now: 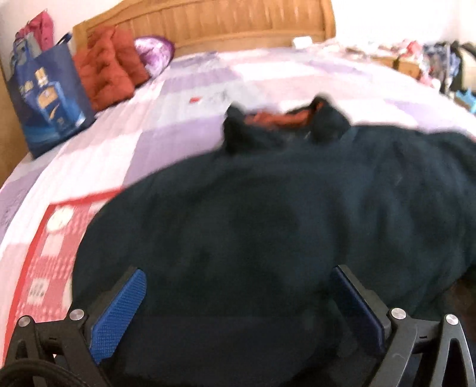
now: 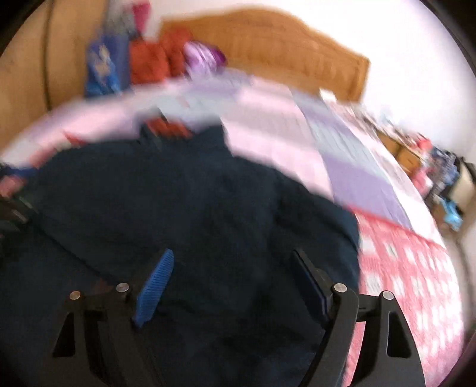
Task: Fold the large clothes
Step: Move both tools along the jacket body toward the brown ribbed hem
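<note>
Big dark jacket [image 1: 267, 214] spread flat on the bed [image 1: 166, 125], orange collar lining toward the wooden headboard [image 1: 232, 23], left gripper [image 1: 238, 285] jaws wide apart above the jacket, right gripper [image 2: 235, 268] jaws wide apart above it too, blue bag [image 1: 50, 98] and red cushions [image 1: 110, 65] by the headboard

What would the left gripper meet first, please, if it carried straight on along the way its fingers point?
Most likely the dark navy garment spread on the bed: the open left gripper points across it, toward its collar. Blur makes depth uncertain.
</note>
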A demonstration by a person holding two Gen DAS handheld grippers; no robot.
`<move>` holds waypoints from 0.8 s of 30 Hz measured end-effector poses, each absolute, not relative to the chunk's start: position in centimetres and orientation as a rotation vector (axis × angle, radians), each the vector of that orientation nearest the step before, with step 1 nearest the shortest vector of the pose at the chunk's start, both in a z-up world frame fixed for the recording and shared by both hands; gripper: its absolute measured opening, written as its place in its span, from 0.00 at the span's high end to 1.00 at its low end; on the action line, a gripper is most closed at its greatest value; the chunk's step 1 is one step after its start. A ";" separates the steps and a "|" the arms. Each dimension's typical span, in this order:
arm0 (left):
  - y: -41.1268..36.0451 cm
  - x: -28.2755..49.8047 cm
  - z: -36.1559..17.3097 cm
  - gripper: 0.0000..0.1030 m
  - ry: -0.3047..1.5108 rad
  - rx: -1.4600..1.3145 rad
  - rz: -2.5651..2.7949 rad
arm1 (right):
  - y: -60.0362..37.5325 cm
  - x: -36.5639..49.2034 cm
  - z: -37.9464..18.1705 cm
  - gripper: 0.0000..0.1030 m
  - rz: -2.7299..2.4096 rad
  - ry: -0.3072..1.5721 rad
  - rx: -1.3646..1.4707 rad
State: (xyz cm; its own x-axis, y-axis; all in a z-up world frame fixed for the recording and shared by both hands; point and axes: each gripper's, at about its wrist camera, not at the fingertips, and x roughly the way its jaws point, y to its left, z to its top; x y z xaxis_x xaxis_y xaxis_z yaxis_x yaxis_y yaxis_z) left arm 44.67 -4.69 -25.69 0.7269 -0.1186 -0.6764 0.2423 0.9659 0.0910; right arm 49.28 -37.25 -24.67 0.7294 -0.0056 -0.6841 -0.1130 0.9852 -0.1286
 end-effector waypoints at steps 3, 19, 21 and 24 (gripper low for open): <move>-7.6 47.3 -25.0 0.01 0.739 0.206 -0.220 | -35.1 52.6 -23.6 0.19 0.052 0.728 -0.135; -4.9 42.8 -27.1 0.01 0.865 0.085 -0.171 | -46.8 47.5 -25.6 0.20 -0.284 0.840 0.042; -6.0 39.4 -27.7 0.01 0.895 0.080 -0.214 | -41.4 44.4 -25.7 0.20 -0.146 0.827 -0.017; -8.2 34.9 -29.5 0.01 0.959 0.137 -0.271 | -34.0 40.7 -27.7 0.20 0.035 0.874 -0.079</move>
State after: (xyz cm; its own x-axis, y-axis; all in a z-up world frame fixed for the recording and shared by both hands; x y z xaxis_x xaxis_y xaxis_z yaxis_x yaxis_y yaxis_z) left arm 34.88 -8.15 -29.51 0.5435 -0.1674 -0.8225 0.2880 0.9576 -0.0046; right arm 40.70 -33.96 -27.67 0.6414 -0.0019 -0.7672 -0.0632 0.9965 -0.0552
